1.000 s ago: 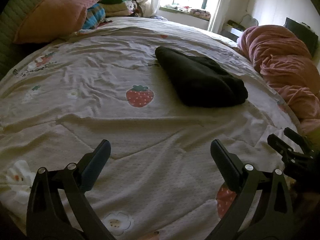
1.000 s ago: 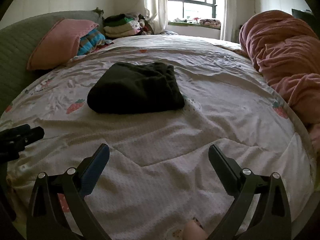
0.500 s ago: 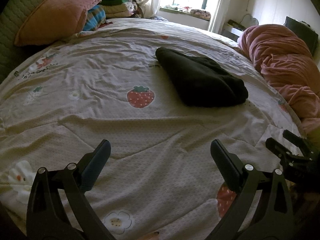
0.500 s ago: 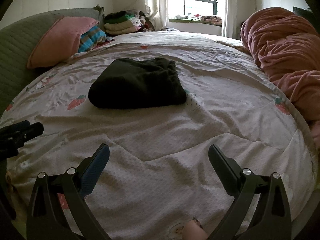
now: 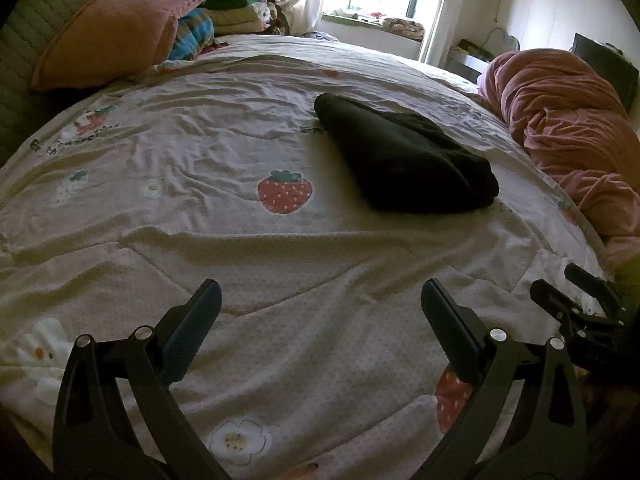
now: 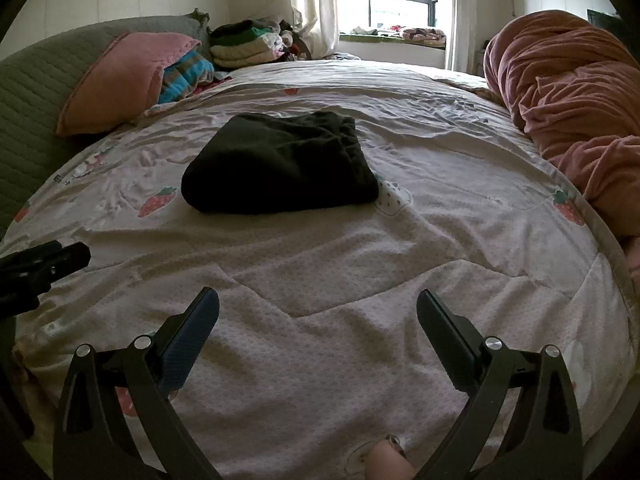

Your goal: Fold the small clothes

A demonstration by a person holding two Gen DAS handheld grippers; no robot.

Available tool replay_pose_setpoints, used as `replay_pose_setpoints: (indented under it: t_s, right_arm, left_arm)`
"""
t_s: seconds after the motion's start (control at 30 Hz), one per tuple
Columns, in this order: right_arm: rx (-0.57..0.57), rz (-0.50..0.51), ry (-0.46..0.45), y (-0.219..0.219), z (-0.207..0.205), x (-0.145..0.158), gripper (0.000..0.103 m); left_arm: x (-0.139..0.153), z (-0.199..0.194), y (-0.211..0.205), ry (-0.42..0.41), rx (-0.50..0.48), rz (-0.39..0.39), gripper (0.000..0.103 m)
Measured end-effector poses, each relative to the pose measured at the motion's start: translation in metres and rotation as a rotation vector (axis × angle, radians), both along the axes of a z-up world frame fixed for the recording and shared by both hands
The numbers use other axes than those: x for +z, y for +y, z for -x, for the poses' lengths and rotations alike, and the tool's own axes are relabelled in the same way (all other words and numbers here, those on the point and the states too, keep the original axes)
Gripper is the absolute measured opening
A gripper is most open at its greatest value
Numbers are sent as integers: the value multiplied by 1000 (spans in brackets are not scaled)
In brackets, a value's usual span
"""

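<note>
Left wrist view: left gripper (image 5: 320, 300) spread wide, empty, over the bed (image 5: 200, 152); folded dark garment (image 5: 404, 164) lies at 1 o'clock, well apart, w/ right gripper (image 5: 576, 292) at 3 o'clock. Right wrist view: right gripper (image 6: 318, 308) also apart, holding nothing; garment (image 6: 280, 170) at 11 o'clock, pink blanket (image 6: 576, 96) at 2 o'clock.

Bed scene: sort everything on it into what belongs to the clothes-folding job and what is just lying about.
Belongs to the job:
- dark folded garment, lying on the bedspread
- left gripper, open and empty
- right gripper, open and empty

Just lying about:
- pink pillow
- striped blue bundle
- stacked clothes by the window
- rust-pink blanket
</note>
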State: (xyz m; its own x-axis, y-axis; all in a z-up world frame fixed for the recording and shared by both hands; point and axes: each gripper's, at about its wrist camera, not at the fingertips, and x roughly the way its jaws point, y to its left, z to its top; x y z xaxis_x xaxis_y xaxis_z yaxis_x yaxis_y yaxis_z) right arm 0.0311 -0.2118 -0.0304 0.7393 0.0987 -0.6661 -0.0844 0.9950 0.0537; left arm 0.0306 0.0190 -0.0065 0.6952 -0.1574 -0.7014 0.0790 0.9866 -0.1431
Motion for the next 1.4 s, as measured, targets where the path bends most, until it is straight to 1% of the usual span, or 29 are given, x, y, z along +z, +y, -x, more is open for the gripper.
replay_pose_setpoints:
  t_s: [0.9,1.27,1.4]
  right_arm:
    - [-11,-6,12,2,2,-1,98]
    - [-17,-7,17,1,1,-2,98]
    - [-16,-4,21,1,0,-2,98]
  left_arm:
    - [-2,3,2,4,4,-12,94]
    - [-2,2,4,9,16,-40,94]
    - [-4,0,4,19,10,-34,94]
